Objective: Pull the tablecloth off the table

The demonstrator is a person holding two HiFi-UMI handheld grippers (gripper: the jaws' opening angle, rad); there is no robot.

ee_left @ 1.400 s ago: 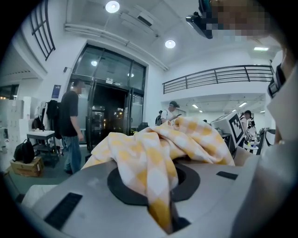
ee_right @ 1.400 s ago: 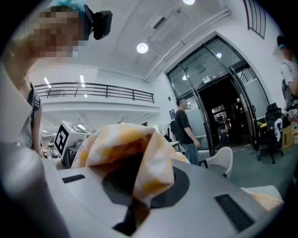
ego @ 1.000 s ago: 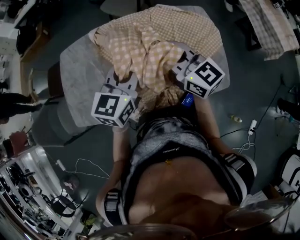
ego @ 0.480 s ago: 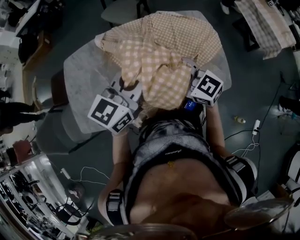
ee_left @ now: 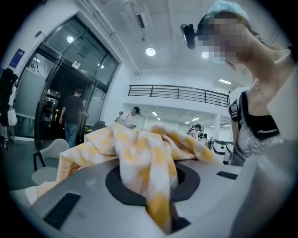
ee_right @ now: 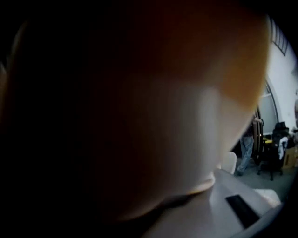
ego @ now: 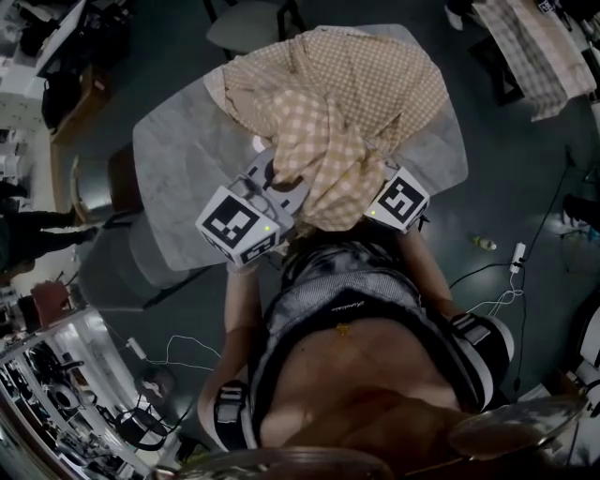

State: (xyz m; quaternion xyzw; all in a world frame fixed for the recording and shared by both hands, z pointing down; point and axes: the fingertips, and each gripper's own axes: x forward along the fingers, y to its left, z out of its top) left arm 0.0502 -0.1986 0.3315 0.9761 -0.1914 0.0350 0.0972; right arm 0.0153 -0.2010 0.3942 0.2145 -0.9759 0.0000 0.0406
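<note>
A yellow-and-white checked tablecloth (ego: 328,103) lies bunched on the near half of the grey round-cornered table (ego: 178,159). My left gripper (ego: 272,187) is at the cloth's near left edge. In the left gripper view it (ee_left: 153,186) is shut on a fold of the tablecloth (ee_left: 139,153) that runs down between the jaws. My right gripper (ego: 386,187) is at the cloth's near right edge with its tips under the fabric. The tablecloth (ee_right: 139,116) lies blurred across nearly the whole right gripper view. Its jaws have just been closing, and I cannot tell whether cloth is between them.
A chair (ego: 248,23) stands at the table's far side and another chair (ego: 103,178) at its left. A second table with a checked cloth (ego: 544,47) is at the top right. Cables and a power strip (ego: 514,253) lie on the floor to the right. People (ee_left: 72,116) stand in the background.
The cloth has been gathered into a tighter heap toward the near middle, baring more of the table's left side. The right gripper has dropped toward the body; the left has shifted slightly right.
</note>
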